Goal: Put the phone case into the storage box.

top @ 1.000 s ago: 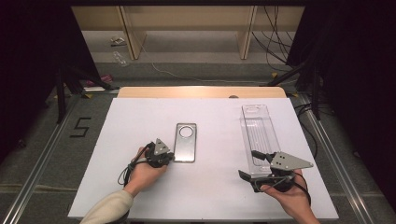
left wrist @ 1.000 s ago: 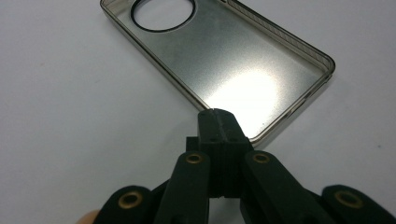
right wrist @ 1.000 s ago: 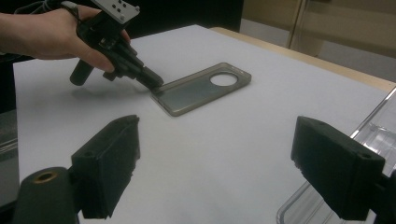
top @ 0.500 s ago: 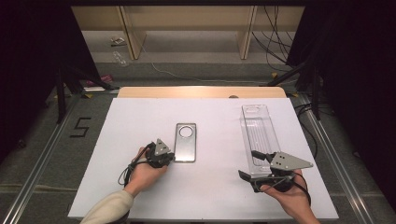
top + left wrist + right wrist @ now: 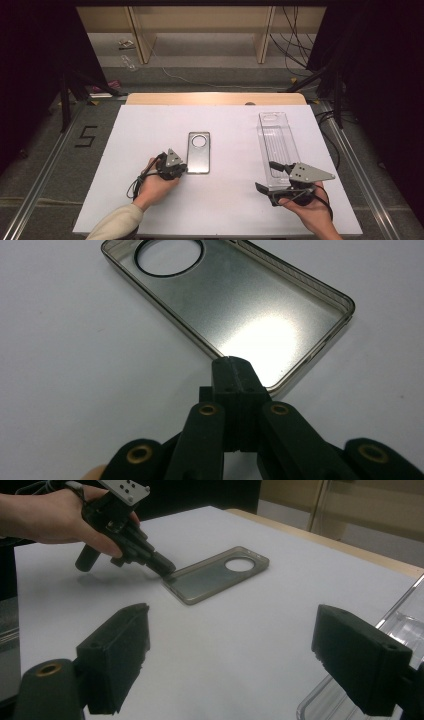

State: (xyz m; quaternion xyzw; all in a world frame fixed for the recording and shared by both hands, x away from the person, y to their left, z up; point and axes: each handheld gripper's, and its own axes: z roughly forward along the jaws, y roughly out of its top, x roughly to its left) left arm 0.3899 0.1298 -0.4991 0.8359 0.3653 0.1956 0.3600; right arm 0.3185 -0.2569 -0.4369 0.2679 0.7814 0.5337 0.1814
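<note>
One phone case (image 5: 235, 310) corner pinched in closed left claw (image 5: 234, 371).

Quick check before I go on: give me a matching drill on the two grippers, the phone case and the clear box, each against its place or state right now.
1. left gripper
2. right gripper
3. phone case
4. clear box

a. jaws wide apart
b. flat at mid-table, round hole at its far end
c. jaws shut, tip at the case's near corner
d. long, on the table's right side

Pairs: 1-c, 2-a, 3-b, 4-d
</note>
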